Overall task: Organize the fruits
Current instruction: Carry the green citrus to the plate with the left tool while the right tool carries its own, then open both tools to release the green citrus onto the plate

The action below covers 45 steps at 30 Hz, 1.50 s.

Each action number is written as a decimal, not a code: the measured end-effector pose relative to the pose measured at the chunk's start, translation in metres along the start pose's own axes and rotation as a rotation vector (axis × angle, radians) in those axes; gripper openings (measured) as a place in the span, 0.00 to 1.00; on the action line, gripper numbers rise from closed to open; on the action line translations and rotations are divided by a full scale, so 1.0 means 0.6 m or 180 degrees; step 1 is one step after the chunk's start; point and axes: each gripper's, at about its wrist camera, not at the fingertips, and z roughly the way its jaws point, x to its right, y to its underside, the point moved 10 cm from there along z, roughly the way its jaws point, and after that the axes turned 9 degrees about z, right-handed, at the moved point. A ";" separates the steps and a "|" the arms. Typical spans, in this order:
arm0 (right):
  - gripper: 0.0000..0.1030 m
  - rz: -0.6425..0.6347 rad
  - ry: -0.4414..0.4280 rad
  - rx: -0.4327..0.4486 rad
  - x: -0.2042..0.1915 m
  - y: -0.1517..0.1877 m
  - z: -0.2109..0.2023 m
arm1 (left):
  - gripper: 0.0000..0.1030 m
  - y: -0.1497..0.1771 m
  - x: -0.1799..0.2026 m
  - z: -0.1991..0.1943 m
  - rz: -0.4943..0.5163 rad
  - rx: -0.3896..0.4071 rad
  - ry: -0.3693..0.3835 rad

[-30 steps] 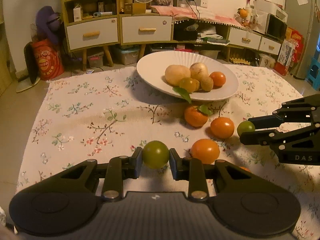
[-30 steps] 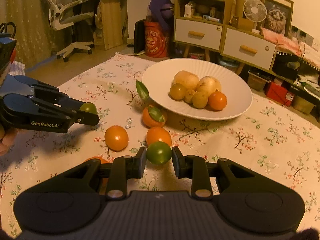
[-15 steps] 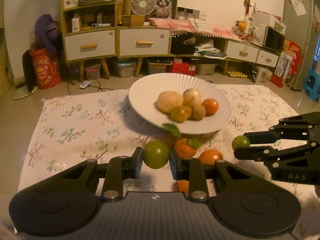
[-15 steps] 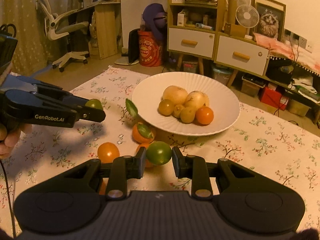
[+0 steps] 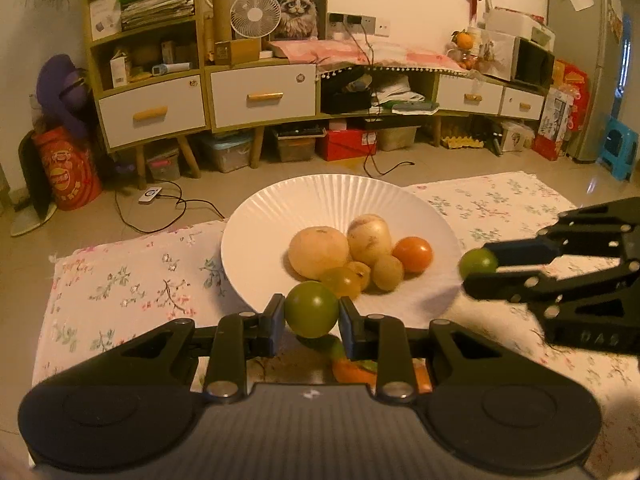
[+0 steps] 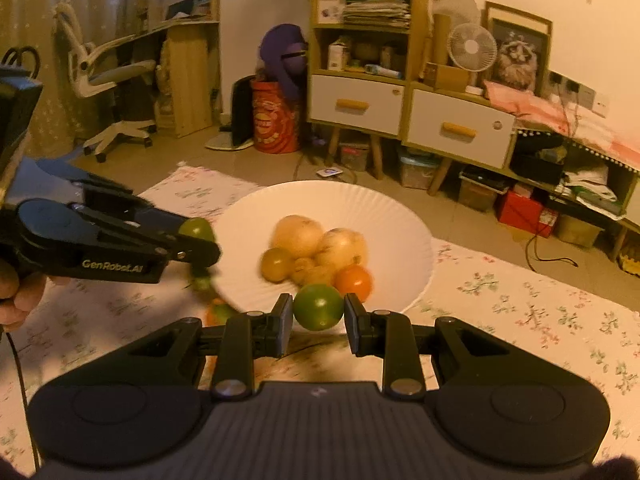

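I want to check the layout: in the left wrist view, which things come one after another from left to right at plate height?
Floral tablecloth → white plate → pale round fruit → orange fruit → green fruit in the right tool.

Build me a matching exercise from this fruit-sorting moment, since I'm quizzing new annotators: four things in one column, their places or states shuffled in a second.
Things:
1. left gripper
2. right gripper
3. orange tomato
4. white plate

Places or states:
A. lies on the plate among the pale fruits
B. rests on the floral tablecloth, holding several fruits
C. shut on a green fruit, near the plate's front-left rim
D. shut on a green fruit, at the plate's right rim

Pairs: 1-C, 2-D, 3-A, 4-B
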 end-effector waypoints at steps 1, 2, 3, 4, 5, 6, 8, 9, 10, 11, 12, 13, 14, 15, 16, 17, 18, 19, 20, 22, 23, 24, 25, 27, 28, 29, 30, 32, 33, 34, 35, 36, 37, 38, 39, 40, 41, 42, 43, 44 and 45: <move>0.24 0.0020 0.0020 0.0008 0.007 -0.002 0.003 | 0.19 -0.002 -0.004 0.005 -0.0010 -0.0005 -0.0005; 0.24 0.0043 0.0045 0.0018 0.016 -0.007 0.007 | 0.19 -0.003 -0.008 0.011 -0.0020 -0.0011 -0.0009; 0.24 0.0060 0.0068 0.0029 0.023 -0.010 0.010 | 0.19 -0.006 -0.011 0.017 -0.0026 -0.0017 -0.0014; 0.24 0.0085 0.0093 0.0042 0.031 -0.014 0.014 | 0.19 -0.008 -0.014 0.022 -0.0027 -0.0022 -0.0019; 0.24 0.0114 0.0116 0.0053 0.038 -0.018 0.019 | 0.19 -0.009 -0.016 0.029 -0.0028 -0.0030 -0.0023; 0.24 0.0140 0.0134 0.0060 0.045 -0.022 0.023 | 0.19 -0.010 -0.017 0.034 -0.0026 -0.0037 -0.0025; 0.24 0.0165 0.0171 0.0062 0.058 -0.026 0.032 | 0.19 -0.010 -0.017 0.041 -0.0015 -0.0053 -0.0026; 0.24 0.0172 0.0186 0.0055 0.063 -0.026 0.037 | 0.19 -0.010 -0.017 0.046 -0.0012 -0.0058 -0.0024; 0.24 0.0175 0.0198 0.0046 0.067 -0.025 0.041 | 0.19 -0.010 -0.016 0.049 -0.0014 -0.0063 -0.0020; 0.24 0.0178 0.0213 0.0033 0.070 -0.024 0.046 | 0.19 -0.009 -0.015 0.053 -0.0016 -0.0070 -0.0016; 0.24 0.0178 0.0224 0.0019 0.072 -0.022 0.051 | 0.19 -0.008 -0.015 0.056 -0.0016 -0.0076 -0.0015; 0.24 0.0180 0.0231 0.0011 0.074 -0.021 0.054 | 0.19 -0.007 -0.015 0.058 -0.0012 -0.0080 -0.0018; 0.24 0.0183 0.0234 0.0003 0.076 -0.021 0.058 | 0.19 -0.006 -0.015 0.060 -0.0005 -0.0086 -0.0024; 0.24 0.0186 0.0232 -0.0005 0.077 -0.020 0.061 | 0.19 -0.005 -0.014 0.061 -0.0002 -0.0081 -0.0025; 0.24 0.0185 0.0229 -0.0010 0.078 -0.019 0.063 | 0.19 -0.006 -0.015 0.063 0.0001 -0.0081 -0.0027; 0.24 0.0183 0.0229 -0.0013 0.078 -0.018 0.063 | 0.19 -0.007 -0.016 0.064 0.0001 -0.0080 -0.0031; 0.24 0.0176 0.0230 -0.0017 0.077 -0.018 0.065 | 0.19 -0.007 -0.016 0.064 -0.0007 -0.0077 -0.0030; 0.24 0.0169 0.0231 -0.0019 0.078 -0.018 0.066 | 0.19 -0.008 -0.016 0.065 -0.0014 -0.0074 -0.0025; 0.24 0.0165 0.0232 -0.0022 0.078 -0.017 0.067 | 0.19 -0.008 -0.016 0.066 -0.0014 -0.0070 -0.0020; 0.24 0.0180 0.0226 -0.0033 0.080 -0.020 0.070 | 0.19 -0.008 -0.015 0.067 0.0002 -0.0061 -0.0021; 0.24 0.0187 0.0227 -0.0033 0.081 -0.020 0.070 | 0.19 -0.008 -0.015 0.067 0.0006 -0.0057 -0.0020; 0.24 0.0186 0.0230 -0.0028 0.081 -0.022 0.071 | 0.19 -0.009 -0.015 0.067 0.0007 -0.0056 -0.0019; 0.24 0.0187 0.0226 -0.0028 0.082 -0.022 0.071 | 0.19 -0.009 -0.014 0.067 0.0007 -0.0054 -0.0019; 0.24 0.0190 0.0219 -0.0027 0.082 -0.021 0.069 | 0.19 -0.008 -0.014 0.067 0.0008 -0.0054 -0.0020; 0.24 0.0192 0.0217 -0.0026 0.082 -0.021 0.069 | 0.19 -0.008 -0.014 0.067 0.0010 -0.0054 -0.0022; 0.24 0.0191 0.0217 -0.0025 0.082 -0.022 0.069 | 0.19 -0.009 -0.014 0.067 0.0015 -0.0054 -0.0025; 0.24 0.0184 0.0219 -0.0023 0.081 -0.021 0.068 | 0.19 -0.008 -0.015 0.067 0.0014 -0.0053 -0.0026; 0.25 0.0173 0.0209 -0.0025 0.083 -0.021 0.069 | 0.20 -0.008 -0.015 0.067 0.0014 -0.0054 -0.0023; 0.26 0.0169 0.0201 -0.0030 0.082 -0.021 0.070 | 0.20 -0.008 -0.015 0.067 0.0015 -0.0055 -0.0023; 0.27 0.0166 0.0191 -0.0032 0.081 -0.020 0.070 | 0.20 -0.008 -0.015 0.067 0.0010 -0.0052 -0.0022; 0.27 0.0162 0.0184 -0.0033 0.079 -0.020 0.069 | 0.20 -0.008 -0.015 0.067 0.0010 -0.0052 -0.0023; 0.27 0.0160 0.0179 -0.0038 0.078 -0.020 0.069 | 0.20 -0.008 -0.014 0.066 0.0011 -0.0050 -0.0029; 0.27 0.0158 0.0175 -0.0041 0.077 -0.021 0.070 | 0.20 -0.009 -0.015 0.067 0.0015 -0.0050 -0.0035; 0.27 0.0157 0.0175 -0.0044 0.077 -0.021 0.070 | 0.21 -0.009 -0.015 0.067 0.0019 -0.0050 -0.0038; 0.27 0.0156 0.0176 -0.0046 0.076 -0.021 0.070 | 0.21 -0.010 -0.015 0.067 0.0024 -0.0052 -0.0040; 0.27 0.0155 0.0177 -0.0046 0.077 -0.021 0.071 | 0.22 -0.011 -0.015 0.068 0.0031 -0.0056 -0.0039; 0.27 0.0156 0.0181 -0.0047 0.077 -0.021 0.071 | 0.23 -0.012 -0.015 0.067 0.0039 -0.0057 -0.0041; 0.27 0.0157 0.0189 -0.0048 0.077 -0.021 0.070 | 0.24 -0.013 -0.015 0.067 0.0045 -0.0059 -0.0046; 0.28 0.0160 0.0193 -0.0049 0.078 -0.021 0.070 | 0.25 -0.013 -0.016 0.067 0.0046 -0.0059 -0.0053; 0.29 0.0166 0.0196 -0.0049 0.078 -0.020 0.070 | 0.27 -0.013 -0.017 0.066 0.0043 -0.0059 -0.0057; 0.30 0.0174 0.0199 -0.0047 0.078 -0.021 0.069 | 0.30 -0.014 -0.018 0.066 0.0036 -0.0060 -0.0063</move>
